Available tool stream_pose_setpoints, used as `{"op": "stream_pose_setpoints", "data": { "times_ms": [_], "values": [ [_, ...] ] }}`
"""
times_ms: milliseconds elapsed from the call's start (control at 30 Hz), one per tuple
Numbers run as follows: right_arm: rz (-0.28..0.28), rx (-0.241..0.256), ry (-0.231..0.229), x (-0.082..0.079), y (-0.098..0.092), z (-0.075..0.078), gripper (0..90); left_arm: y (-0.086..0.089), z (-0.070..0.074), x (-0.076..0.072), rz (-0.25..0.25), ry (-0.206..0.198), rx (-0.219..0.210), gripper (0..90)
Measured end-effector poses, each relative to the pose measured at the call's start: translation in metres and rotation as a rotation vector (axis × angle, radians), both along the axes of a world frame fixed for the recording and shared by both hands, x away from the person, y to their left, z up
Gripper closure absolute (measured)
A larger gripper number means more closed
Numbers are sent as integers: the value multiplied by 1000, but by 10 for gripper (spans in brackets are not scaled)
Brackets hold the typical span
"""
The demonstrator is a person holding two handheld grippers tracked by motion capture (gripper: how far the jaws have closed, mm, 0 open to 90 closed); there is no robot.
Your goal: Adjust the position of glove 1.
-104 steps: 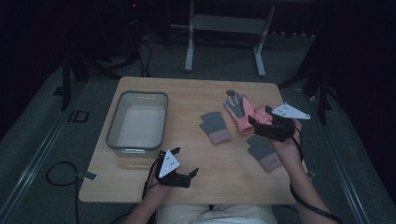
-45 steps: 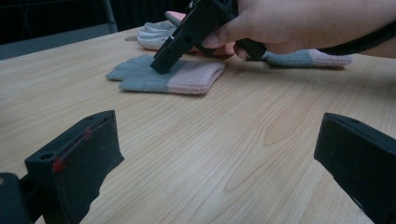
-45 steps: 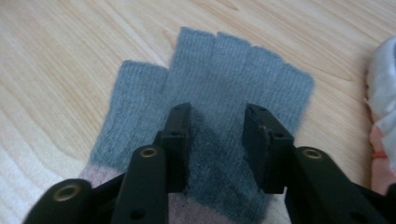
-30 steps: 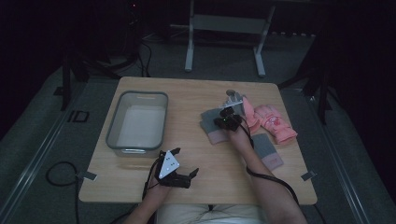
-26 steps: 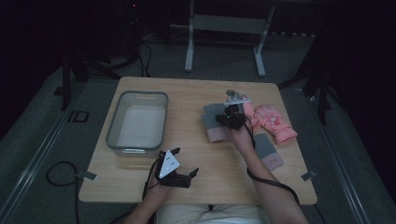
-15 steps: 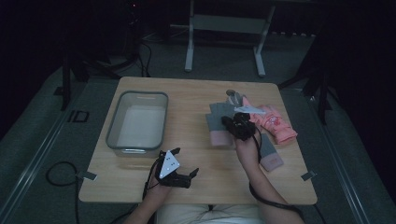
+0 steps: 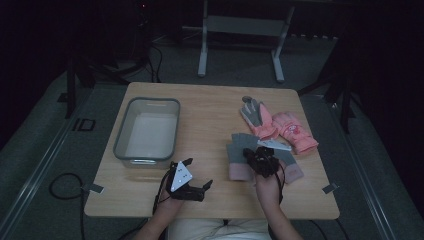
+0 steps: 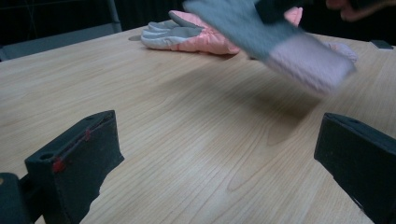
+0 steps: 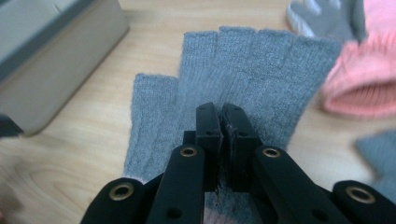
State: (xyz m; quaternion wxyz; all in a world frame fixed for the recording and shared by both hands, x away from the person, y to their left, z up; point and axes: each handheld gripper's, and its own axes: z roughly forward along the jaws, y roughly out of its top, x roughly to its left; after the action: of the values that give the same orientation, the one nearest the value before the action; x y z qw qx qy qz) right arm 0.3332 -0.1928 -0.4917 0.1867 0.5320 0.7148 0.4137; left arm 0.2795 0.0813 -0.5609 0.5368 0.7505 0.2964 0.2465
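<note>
A grey fingerless glove with a pink cuff hangs a little above the table right of centre, and my right gripper is shut on it. In the right gripper view the two jaws meet on the grey knit, right gripper. From the left gripper view the same glove floats blurred over its shadow. Its grey partner lies flat just to the right. My left gripper rests near the front edge, open with bare wood between its jaws, left gripper.
A grey bin stands at the left of the table, with its corner near the held glove. Two pink gloves lie at the far right, one with a grey palm. Dark floor and a stand's legs surround the table.
My right gripper came left from the pink gloves, shut on the grey glove and drew it toward the person, off the wood. The left gripper stayed put.
</note>
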Motion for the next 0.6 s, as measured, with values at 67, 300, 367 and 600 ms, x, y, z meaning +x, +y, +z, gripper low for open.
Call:
{"op": "stream_pose_setpoints", "data": {
  "times_ms": [67, 300, 367, 600],
  "values": [
    [1, -15, 20, -3, 2, -9, 862, 0, 0, 0, 0, 1, 0, 0],
    [-16, -38, 68, -1, 7, -35, 861, 0, 0, 0, -1, -1, -2, 0],
    [-22, -39, 77, 2, 9, -40, 861, 0, 0, 0, -2, -1, -2, 0],
    [-14, -69, 97, 11, 13, -58, 853, 0, 0, 0, -6, 0, -3, 0]
  ]
}}
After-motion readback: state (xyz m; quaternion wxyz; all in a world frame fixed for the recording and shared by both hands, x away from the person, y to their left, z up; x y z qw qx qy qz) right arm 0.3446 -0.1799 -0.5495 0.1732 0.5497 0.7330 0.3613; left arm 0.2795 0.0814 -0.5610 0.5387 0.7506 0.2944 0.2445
